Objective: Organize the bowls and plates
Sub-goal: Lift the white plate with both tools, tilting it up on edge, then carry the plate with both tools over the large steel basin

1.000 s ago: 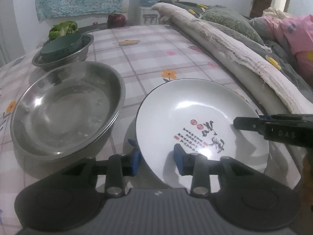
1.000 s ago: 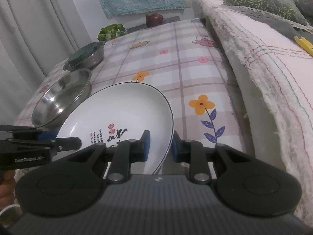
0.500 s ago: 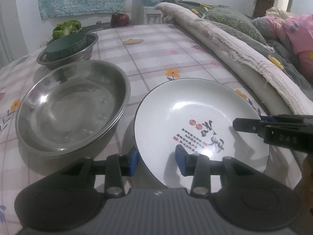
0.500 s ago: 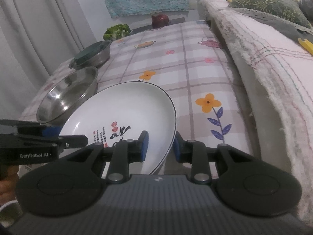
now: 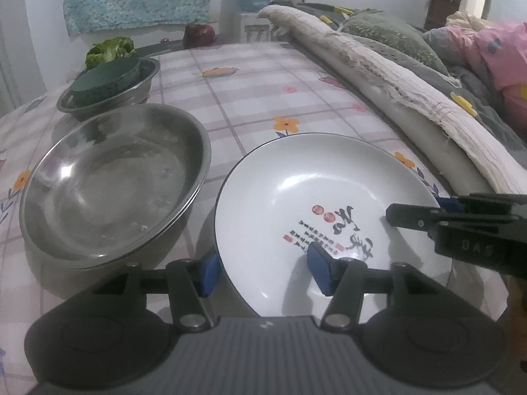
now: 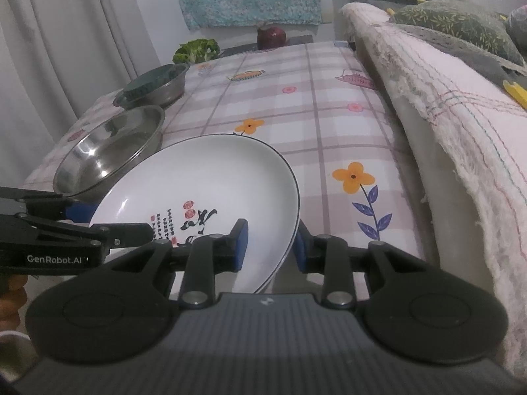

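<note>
Checked floral cloth (image 5: pixel 250 98) is covering your table, with grey curtains (image 6: pixel 66 49) hanging at nine o'clock. The white plate (image 5: pixel 329 184) is sitting at centre, beside a steel basin (image 5: pixel 108 184). Your left gripper (image 5: pixel 263 271) and right gripper (image 6: pixel 268 247) are both opening, each straddling the plate's rim.

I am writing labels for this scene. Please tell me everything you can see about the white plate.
The white plate is round, shallow and glossy, probably ceramic, with a thin dark line on its rim. Inside it has black brush calligraphy, small text and red seals. It lies face up and empty on the checked floral tablecloth, right of the large steel bowl. The left gripper and right gripper each straddle its near rim; both jaws are opening, and their pads seem not to press it.
</note>
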Demonstrator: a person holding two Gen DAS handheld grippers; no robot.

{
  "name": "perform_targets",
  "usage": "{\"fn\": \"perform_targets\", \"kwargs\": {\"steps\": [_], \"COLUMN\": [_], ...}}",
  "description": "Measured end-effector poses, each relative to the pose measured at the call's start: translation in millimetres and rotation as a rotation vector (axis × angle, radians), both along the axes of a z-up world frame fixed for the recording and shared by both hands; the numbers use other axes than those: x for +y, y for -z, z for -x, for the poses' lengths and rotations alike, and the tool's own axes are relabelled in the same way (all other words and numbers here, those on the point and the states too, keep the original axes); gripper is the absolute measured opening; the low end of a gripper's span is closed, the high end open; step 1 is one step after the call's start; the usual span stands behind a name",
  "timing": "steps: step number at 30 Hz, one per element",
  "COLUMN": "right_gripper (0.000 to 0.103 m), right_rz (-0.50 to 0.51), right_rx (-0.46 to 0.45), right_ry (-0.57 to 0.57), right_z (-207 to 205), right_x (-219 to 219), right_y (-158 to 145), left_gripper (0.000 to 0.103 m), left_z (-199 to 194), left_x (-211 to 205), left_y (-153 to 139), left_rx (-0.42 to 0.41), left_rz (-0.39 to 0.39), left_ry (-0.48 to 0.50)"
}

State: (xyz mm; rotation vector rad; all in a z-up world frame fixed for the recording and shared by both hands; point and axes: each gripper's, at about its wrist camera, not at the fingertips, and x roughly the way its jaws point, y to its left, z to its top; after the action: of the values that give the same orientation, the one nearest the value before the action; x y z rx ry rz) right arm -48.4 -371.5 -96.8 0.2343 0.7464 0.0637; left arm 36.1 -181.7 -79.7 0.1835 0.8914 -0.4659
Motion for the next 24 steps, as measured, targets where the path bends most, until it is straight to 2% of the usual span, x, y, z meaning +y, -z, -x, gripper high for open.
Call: {"fn": "perform_targets", "kwargs": {"steps": [11,24], "right_gripper": [0.029,0.029], "right_rz": [-0.004,0.002], "right_rx": [0.012,-0.007], "right_ry": [0.014,0.033], "right_z": [0,3], "right_x": [1,-4], "right_y": [-6,-14], "left_gripper": [0.054,0.054], "left_z": [1,3], "left_x": [2,-2], "left_y": [-9,-22], "left_rx": [0.023,-0.014], "left_rz": [0.007,0.031], "left_ry": [-0.010,0.006]}}
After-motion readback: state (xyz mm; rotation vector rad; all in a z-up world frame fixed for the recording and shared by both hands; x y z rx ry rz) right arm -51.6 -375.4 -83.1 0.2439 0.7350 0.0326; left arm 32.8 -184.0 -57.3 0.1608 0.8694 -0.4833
